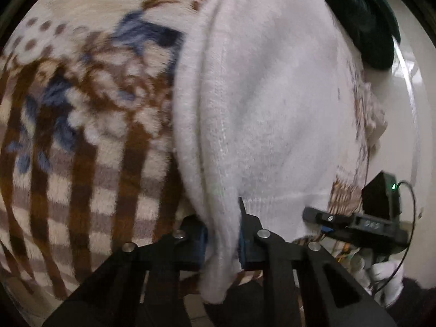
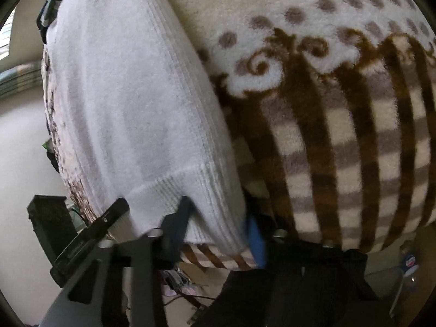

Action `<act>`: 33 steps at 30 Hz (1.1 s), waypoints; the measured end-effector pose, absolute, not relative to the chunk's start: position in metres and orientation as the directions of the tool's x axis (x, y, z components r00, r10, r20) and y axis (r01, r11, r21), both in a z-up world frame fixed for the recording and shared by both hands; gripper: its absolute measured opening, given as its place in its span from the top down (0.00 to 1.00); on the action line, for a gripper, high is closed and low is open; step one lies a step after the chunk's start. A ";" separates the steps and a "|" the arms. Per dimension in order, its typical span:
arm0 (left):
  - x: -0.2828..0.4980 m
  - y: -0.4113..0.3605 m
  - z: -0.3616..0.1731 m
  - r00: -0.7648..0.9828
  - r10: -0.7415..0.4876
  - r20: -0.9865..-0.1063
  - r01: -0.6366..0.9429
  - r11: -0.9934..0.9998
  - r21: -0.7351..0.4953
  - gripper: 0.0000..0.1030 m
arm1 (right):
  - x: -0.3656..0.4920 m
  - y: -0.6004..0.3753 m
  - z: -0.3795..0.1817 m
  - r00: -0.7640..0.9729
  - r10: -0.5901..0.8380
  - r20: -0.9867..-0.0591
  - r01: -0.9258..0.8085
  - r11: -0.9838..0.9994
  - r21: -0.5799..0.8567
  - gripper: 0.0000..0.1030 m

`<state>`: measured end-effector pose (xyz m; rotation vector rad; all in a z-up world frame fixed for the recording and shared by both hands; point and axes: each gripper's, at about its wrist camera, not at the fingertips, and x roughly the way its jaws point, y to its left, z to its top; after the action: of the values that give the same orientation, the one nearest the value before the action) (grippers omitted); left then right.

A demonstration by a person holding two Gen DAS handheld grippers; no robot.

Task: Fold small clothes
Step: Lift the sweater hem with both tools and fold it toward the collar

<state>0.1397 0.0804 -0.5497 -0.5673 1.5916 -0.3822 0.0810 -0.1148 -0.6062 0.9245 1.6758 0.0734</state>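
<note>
Fluffy white sweater (image 1: 267,103) lies on the brown striped blanket (image 1: 81,163). Left gripper (image 1: 222,238) pinches its hanging fold. Right gripper (image 2: 218,226) squeezes its ribbed hem.

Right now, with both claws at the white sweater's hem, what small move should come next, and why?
Probably lift the hem and carry it toward the far end. The left claw pinches one hem corner of the sweater, the right claw the other.
</note>
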 end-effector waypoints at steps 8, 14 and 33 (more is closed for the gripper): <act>0.159 0.107 -0.478 0.099 -0.647 -0.756 -0.148 0.742 -0.654 0.89 | 0.094 -0.125 -0.529 0.134 0.671 -0.729 0.509 0.585 0.632 0.88; 0.241 0.122 -0.405 0.282 -0.704 -0.652 -0.112 0.651 -0.751 0.89 | 0.160 -0.138 -0.451 0.307 0.657 -0.688 0.407 0.563 0.719 0.88; 0.550 0.093 -0.503 0.337 -0.705 -0.623 -0.287 0.554 -0.782 0.61 | 0.517 -0.204 -0.515 0.400 0.594 -0.698 0.400 0.572 0.716 0.65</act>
<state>0.5497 0.0932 -0.5028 -1.0016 1.2438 -0.3426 0.5174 -0.2040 -0.5148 1.0183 1.2103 0.1544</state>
